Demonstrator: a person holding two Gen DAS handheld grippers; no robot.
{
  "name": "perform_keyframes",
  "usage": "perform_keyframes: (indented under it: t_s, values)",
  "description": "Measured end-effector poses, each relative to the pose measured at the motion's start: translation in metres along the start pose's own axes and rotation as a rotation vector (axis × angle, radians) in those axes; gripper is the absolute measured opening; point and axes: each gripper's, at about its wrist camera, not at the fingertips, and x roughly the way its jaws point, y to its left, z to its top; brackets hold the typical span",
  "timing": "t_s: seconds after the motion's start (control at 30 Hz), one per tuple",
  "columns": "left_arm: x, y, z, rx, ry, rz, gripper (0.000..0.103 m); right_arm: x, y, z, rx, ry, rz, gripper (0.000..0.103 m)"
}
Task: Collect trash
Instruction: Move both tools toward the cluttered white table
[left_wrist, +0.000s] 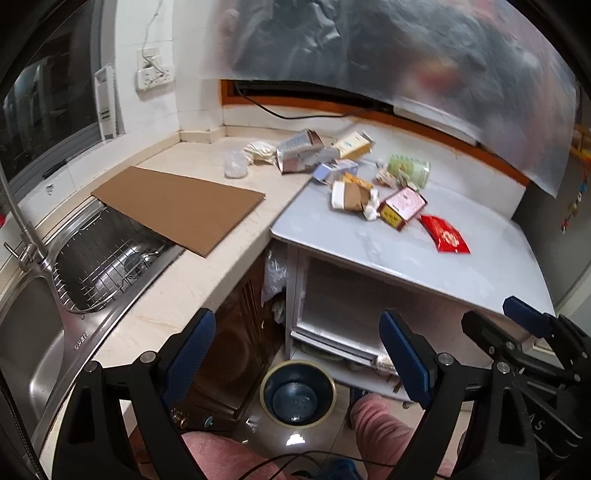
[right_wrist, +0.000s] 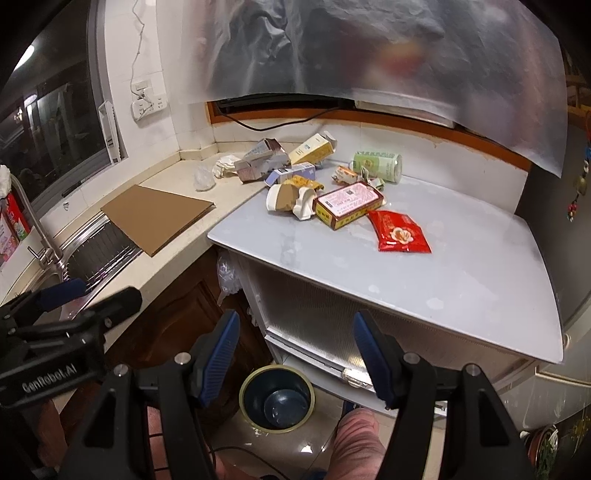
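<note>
A pile of trash lies at the back of a white table (left_wrist: 369, 251) (right_wrist: 424, 280): a red packet (left_wrist: 445, 234) (right_wrist: 399, 230), a pink and yellow box (left_wrist: 402, 207) (right_wrist: 347, 204), a paper cup (left_wrist: 347, 196) (right_wrist: 282, 197), a green can (left_wrist: 408, 168) (right_wrist: 376, 165) and several crushed cartons (left_wrist: 299, 151) (right_wrist: 258, 158). A dark blue bin (left_wrist: 297, 393) (right_wrist: 277, 398) stands on the floor below. My left gripper (left_wrist: 299, 350) is open and empty, low in front of the table. My right gripper (right_wrist: 295, 350) is open and empty beside it, and also shows in the left wrist view (left_wrist: 517, 321).
A cardboard sheet (left_wrist: 177, 206) (right_wrist: 155, 218) lies on the beige counter, partly over a steel sink (left_wrist: 44, 332) with a wire rack. A crumpled plastic bag (left_wrist: 234, 164) sits on the counter. A plastic sheet (right_wrist: 369, 48) hangs above the table. The person's legs are below.
</note>
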Motion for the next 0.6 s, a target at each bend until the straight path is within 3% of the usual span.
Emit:
perform_keyframes:
  t_s: [0.23, 0.6]
  values:
    - [-0.002, 0.009, 0.007, -0.018, -0.013, 0.004, 0.089, -0.001, 0.005, 0.005, -0.014, -0.004, 0.012, 0.065]
    - [0.005, 0.01, 0.026, -0.012, -0.027, -0.004, 0.089, 0.009, -0.016, 0.034, 0.065, 0.014, 0.046, 0.065]
